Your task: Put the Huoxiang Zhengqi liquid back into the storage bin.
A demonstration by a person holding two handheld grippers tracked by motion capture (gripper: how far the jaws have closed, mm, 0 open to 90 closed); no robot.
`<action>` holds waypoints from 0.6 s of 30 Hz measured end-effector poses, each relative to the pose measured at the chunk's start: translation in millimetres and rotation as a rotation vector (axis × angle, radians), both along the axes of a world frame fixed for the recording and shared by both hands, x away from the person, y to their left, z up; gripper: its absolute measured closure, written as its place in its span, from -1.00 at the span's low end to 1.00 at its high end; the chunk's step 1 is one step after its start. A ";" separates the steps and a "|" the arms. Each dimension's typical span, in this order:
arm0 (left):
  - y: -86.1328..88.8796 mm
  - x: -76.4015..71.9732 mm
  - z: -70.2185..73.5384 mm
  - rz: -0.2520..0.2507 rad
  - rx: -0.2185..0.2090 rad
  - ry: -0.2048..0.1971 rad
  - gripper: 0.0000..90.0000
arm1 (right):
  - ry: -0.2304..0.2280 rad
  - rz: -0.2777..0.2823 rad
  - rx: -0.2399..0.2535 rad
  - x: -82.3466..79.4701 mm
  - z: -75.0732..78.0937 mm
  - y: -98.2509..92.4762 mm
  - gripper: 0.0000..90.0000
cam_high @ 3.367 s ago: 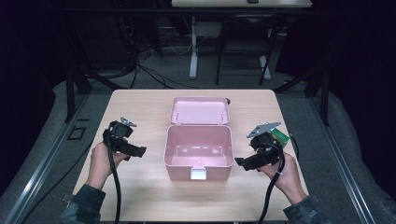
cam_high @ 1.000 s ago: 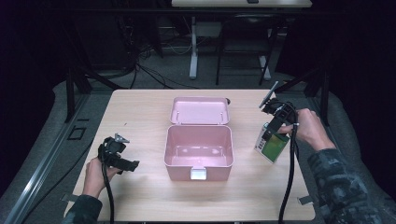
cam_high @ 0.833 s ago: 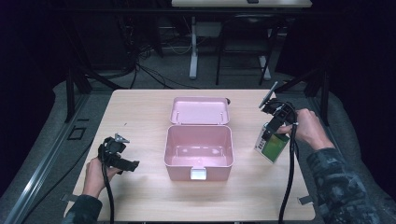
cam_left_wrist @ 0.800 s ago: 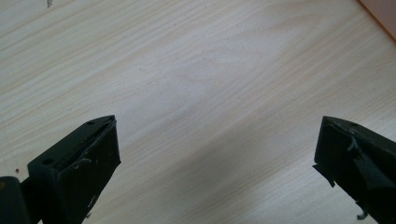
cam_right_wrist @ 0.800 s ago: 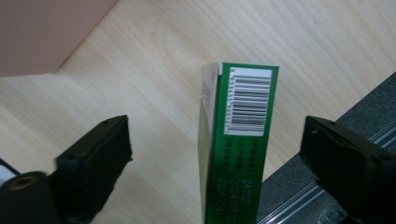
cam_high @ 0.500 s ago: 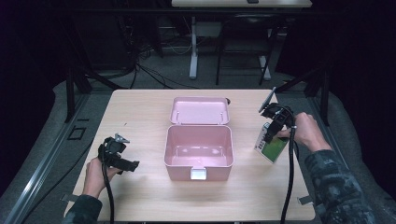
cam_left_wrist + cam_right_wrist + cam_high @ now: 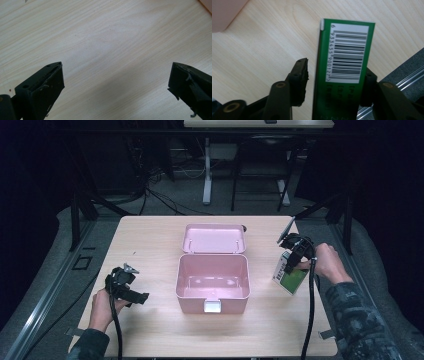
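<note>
Fingers of the right gripper [image 7: 334, 82] stand on either side of one green carton [image 7: 344, 65]: the right-hand pad [image 7: 367, 87] lies against the carton's edge, while the left-hand one [image 7: 300, 82] is a small gap short of it, so the pair is not yet clamped. These jaws have just been closing, with the carton between them. One white barcode label [image 7: 348, 56] covers the carton's upper face in the right gripper view.

From the high view, the carton [image 7: 289, 276] stands on the table [image 7: 150, 240] near its right edge, just right of the pink box [image 7: 213, 282] and apart from it, with the right gripper [image 7: 294, 254] on its top and the right hand [image 7: 327, 262] behind.

One pink box sits at the table's middle, open, its single lid [image 7: 214, 238] thrown back flat toward the far side, and one pale latch [image 7: 212, 306] on its near wall.

Across the table, the left gripper [image 7: 131, 292] is held in the left hand [image 7: 104, 307] near the left edge, well apart from the box. Its two black fingers [image 7: 47, 87] are spread wide in the left gripper view, with bare wood between them.
</note>
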State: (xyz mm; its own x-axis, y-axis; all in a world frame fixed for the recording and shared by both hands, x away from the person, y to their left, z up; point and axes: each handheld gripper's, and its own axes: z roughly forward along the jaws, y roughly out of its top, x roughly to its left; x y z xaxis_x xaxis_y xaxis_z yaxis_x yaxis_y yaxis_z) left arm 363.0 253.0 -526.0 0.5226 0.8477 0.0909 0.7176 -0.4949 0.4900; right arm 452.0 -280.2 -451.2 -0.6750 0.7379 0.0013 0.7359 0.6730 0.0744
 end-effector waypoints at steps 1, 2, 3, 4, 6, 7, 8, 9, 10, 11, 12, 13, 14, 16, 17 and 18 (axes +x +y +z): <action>-0.2 -0.1 -0.2 0.001 -0.001 0.002 -1.00 | 0.004 -0.002 0.001 0.7 -1.5 -0.7 0.24; -0.2 -0.1 -0.2 0.001 -0.001 0.002 -1.00 | 0.004 -0.002 0.001 0.7 -1.5 -0.7 0.24; -0.4 0.0 -0.4 0.000 0.001 0.000 -1.00 | 0.002 -0.006 -0.006 1.3 -3.0 -0.9 0.26; -0.6 -0.1 -0.4 0.001 0.004 0.000 -1.00 | 0.002 -0.006 -0.006 1.3 -3.0 -0.9 0.26; -0.8 -0.1 -0.3 0.000 0.004 -0.002 -1.00 | 0.004 -0.008 -0.001 1.5 -3.6 -0.8 0.32; -0.7 -0.1 -0.5 0.000 0.007 -0.001 -1.00 | 0.004 -0.010 -0.002 1.7 -3.6 -0.9 0.34; -0.7 -0.1 -0.5 0.000 0.007 -0.001 -0.99 | 0.004 -0.010 -0.002 1.7 -3.6 -0.9 0.34; -0.6 0.0 -0.6 -0.001 0.008 0.000 -0.99 | 0.005 -0.010 -0.004 1.6 -3.4 -0.7 0.35; -0.6 0.1 -0.8 -0.001 0.010 0.001 -0.99 | 0.006 -0.010 -0.011 1.6 -3.1 -0.3 0.35; -0.5 0.0 -1.0 -0.001 0.011 0.001 -0.99 | 0.007 -0.010 -0.012 1.6 -3.1 0.4 0.37; -0.5 0.0 -1.0 -0.001 0.011 0.001 -0.99 | 0.007 -0.010 -0.012 1.6 -3.1 0.4 0.37; -0.4 0.0 -1.0 -0.001 0.010 0.000 -0.99 | 0.011 -0.009 -0.013 1.9 -2.8 1.2 0.38; -0.4 0.0 -0.9 -0.001 0.010 -0.001 -0.99 | 0.012 -0.011 -0.019 2.1 -2.6 1.7 0.38; -0.7 0.0 -0.7 -0.004 0.013 -0.002 -0.99 | 0.015 -0.010 -0.023 2.3 -2.5 2.6 0.40; -0.8 -0.1 -0.7 -0.005 0.013 -0.001 -0.99 | 0.016 -0.005 -0.021 2.2 -2.4 3.0 0.40; -0.8 -0.1 -0.7 -0.005 0.013 -0.001 -0.99 | 0.016 -0.005 -0.021 2.2 -2.4 3.0 0.40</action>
